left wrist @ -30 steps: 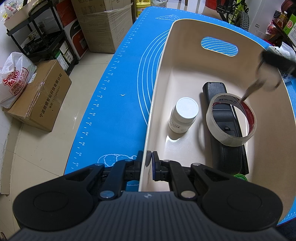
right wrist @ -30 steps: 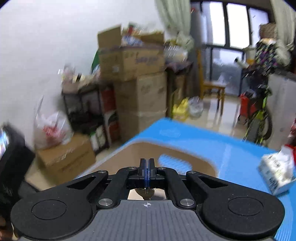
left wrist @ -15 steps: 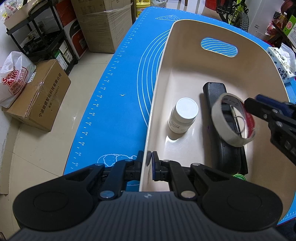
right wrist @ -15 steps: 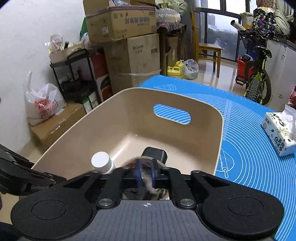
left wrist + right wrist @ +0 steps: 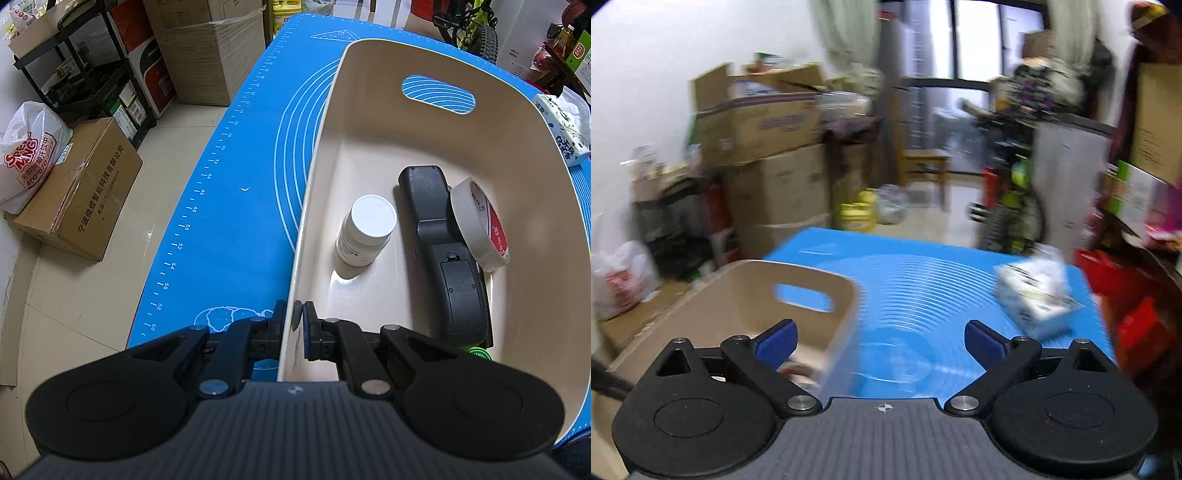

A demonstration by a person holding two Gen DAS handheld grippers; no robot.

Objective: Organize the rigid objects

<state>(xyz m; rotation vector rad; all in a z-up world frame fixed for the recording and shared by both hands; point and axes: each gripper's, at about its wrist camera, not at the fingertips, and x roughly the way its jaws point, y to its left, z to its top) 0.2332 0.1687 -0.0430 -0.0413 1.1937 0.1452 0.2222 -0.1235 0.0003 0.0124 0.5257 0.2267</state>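
Our left gripper point(image 5: 298, 325) points steeply down, clamped on the bin point(image 5: 317, 155) wall — our right gripper point(image 5: 881, 341), jaws just opened wide and empty, tilts over the mat point(image 5: 923, 280).

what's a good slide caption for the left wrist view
Left hand-held gripper clamps the beige bin rim; inside: white bottle, black remote, tape roll.
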